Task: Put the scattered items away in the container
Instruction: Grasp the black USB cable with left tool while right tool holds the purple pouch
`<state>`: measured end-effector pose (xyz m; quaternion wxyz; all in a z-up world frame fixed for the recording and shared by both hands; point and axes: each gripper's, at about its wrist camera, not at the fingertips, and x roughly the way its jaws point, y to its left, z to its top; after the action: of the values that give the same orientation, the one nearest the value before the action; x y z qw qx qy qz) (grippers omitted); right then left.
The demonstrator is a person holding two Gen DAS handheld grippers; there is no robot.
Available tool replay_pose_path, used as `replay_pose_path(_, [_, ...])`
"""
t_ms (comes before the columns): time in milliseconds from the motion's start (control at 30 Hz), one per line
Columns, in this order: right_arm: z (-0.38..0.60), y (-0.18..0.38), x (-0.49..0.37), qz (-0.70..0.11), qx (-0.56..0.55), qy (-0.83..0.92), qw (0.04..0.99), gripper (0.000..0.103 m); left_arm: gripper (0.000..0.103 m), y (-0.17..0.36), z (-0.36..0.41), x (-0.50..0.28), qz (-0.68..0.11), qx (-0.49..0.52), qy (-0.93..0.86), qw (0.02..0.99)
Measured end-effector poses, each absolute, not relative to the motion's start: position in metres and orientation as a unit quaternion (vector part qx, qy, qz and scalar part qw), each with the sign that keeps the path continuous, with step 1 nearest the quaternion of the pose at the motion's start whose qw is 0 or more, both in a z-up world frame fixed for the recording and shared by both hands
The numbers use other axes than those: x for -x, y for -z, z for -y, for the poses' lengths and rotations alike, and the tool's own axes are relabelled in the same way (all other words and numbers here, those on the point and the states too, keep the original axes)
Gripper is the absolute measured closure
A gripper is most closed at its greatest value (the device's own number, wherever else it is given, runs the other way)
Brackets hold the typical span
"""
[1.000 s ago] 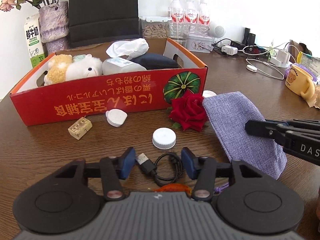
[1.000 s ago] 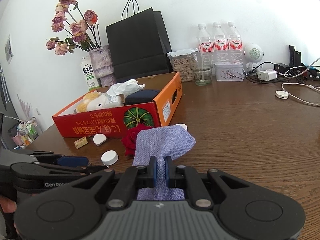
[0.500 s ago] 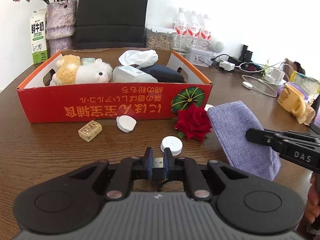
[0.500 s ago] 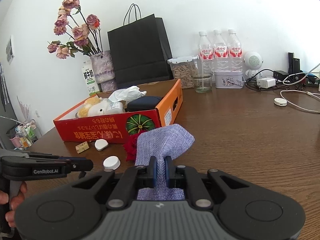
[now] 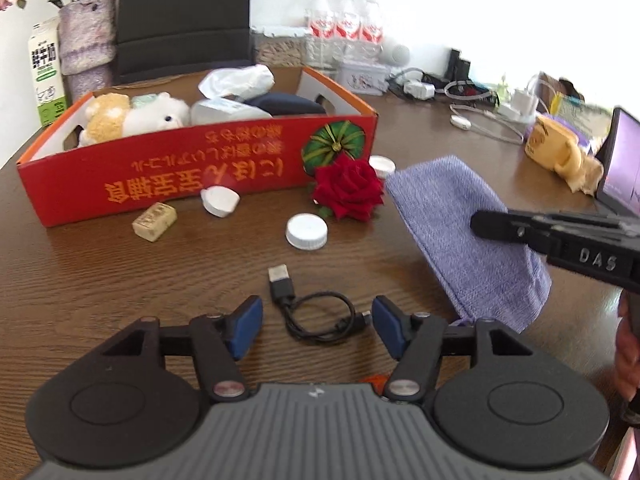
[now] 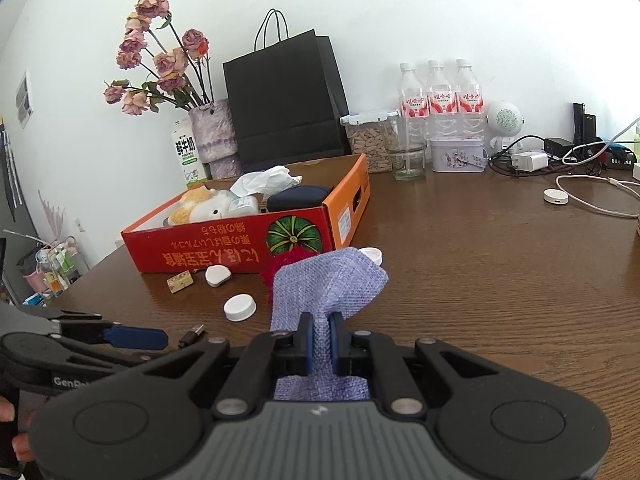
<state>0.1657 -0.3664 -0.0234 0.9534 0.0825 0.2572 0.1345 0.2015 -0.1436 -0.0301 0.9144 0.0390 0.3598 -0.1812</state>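
A red cardboard box (image 5: pixel 192 164) (image 6: pixel 224 246) holds a plush toy, tissue and a dark pouch. In front of it on the table lie a red rose (image 5: pixel 347 188), a white cap (image 5: pixel 306 231), a white round piece (image 5: pixel 219 201), a small tan block (image 5: pixel 155 221) and a black USB cable (image 5: pixel 316 312). My left gripper (image 5: pixel 318 328) is open just above the cable, empty. My right gripper (image 6: pixel 320 342) is shut on a purple cloth pouch (image 6: pixel 326 292) (image 5: pixel 464 232), lifting it off the table.
A vase with dried flowers (image 6: pixel 208 132), a milk carton (image 6: pixel 186 154), a black paper bag (image 6: pixel 284 96), water bottles (image 6: pixel 440 96), chargers and cables (image 6: pixel 560 160) line the back. A yellow mug (image 5: pixel 556 152) and a laptop (image 5: pixel 620 168) stand at the right.
My left gripper was shut on the USB cable's plug half a second ago; now it is open and the cable lies on the table. My right gripper keeps the purple pouch.
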Motion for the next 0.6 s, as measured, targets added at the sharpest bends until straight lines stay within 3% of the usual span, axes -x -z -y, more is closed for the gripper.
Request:
replay_pose_path(33, [0.367,0.024,-0.165,-0.258,-0.083,-0.135,0.953,0.095,0.060,0.031,0.145,-0.200,-0.352,-0.045,0.178,0.918])
replay_pose_path(100, [0.366,0.024,-0.163,-0.260,-0.084,-0.135,0.953,0.095,0.064,0.032,0.145,-0.200,-0.349,-0.039,0.182,0.919])
replay_pose_path(600, [0.354,0.011,-0.166,-0.250,-0.069,-0.140,0.955,0.095,0.072,0.021,0.125,-0.202,-0.324,-0.012,0.175,0.930])
